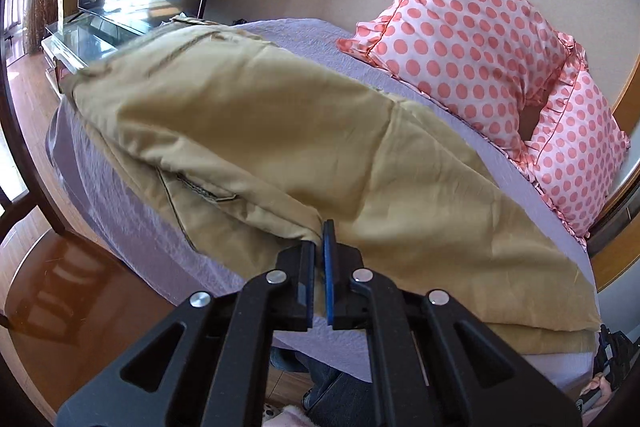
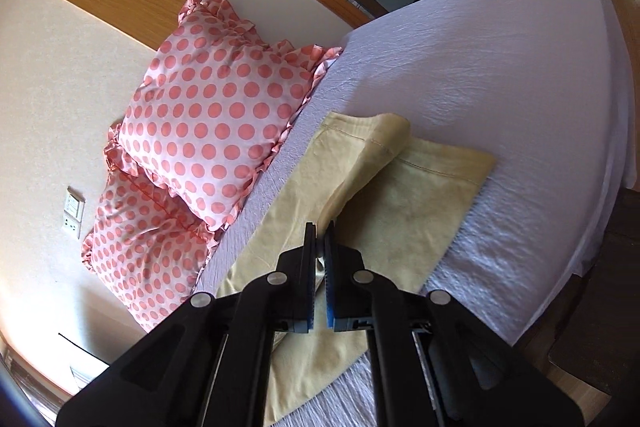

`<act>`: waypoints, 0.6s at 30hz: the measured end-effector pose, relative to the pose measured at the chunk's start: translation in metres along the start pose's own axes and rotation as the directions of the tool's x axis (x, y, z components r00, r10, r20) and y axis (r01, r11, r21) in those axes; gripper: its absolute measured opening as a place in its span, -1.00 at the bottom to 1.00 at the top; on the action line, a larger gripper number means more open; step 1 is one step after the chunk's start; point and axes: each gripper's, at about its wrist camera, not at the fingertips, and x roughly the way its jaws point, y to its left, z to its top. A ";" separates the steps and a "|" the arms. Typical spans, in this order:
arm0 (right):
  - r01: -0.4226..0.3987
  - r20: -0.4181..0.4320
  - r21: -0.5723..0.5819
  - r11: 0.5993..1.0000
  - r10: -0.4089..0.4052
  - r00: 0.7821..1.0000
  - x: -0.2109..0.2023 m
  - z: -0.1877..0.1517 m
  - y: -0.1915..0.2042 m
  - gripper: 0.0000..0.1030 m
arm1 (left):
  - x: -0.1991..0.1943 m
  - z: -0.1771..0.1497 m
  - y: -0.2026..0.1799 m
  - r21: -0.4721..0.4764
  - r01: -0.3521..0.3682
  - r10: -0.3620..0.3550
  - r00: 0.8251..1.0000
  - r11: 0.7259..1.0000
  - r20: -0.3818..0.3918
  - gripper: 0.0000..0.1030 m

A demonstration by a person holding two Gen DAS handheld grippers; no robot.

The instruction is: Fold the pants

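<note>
Tan pants (image 1: pixel 280 131) lie across a bed with a lavender sheet (image 1: pixel 132 227). My left gripper (image 1: pixel 319 241) is shut on a fold of the pants near the seat and pocket, lifting the cloth off the sheet. In the right wrist view the two pant legs (image 2: pixel 384 203) stretch away toward the hems. My right gripper (image 2: pixel 319 231) is shut on the edge of the upper leg, which is raised and twisted over the lower leg.
Two pink polka-dot pillows (image 1: pixel 472 39) (image 2: pixel 208 123) lean against the wall at the head of the bed. A wooden floor (image 1: pixel 60 287) and a glass-topped TV stand (image 1: pixel 88 39) are to the left. The bed's sheet (image 2: pixel 500 67) extends past the hems.
</note>
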 end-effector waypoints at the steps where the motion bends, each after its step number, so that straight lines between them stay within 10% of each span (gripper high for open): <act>1: 0.005 0.000 0.004 1.000 -0.005 1.000 -0.002 -0.001 -0.002 -0.92 | -0.001 -0.002 0.002 -0.006 0.006 -0.006 1.000 1.000 0.003 -0.92; 18: 0.103 0.017 -0.066 0.993 -0.102 0.995 -0.025 -0.017 0.001 -0.92 | -0.015 -0.006 0.014 -0.003 0.067 -0.067 0.997 0.998 0.025 -0.92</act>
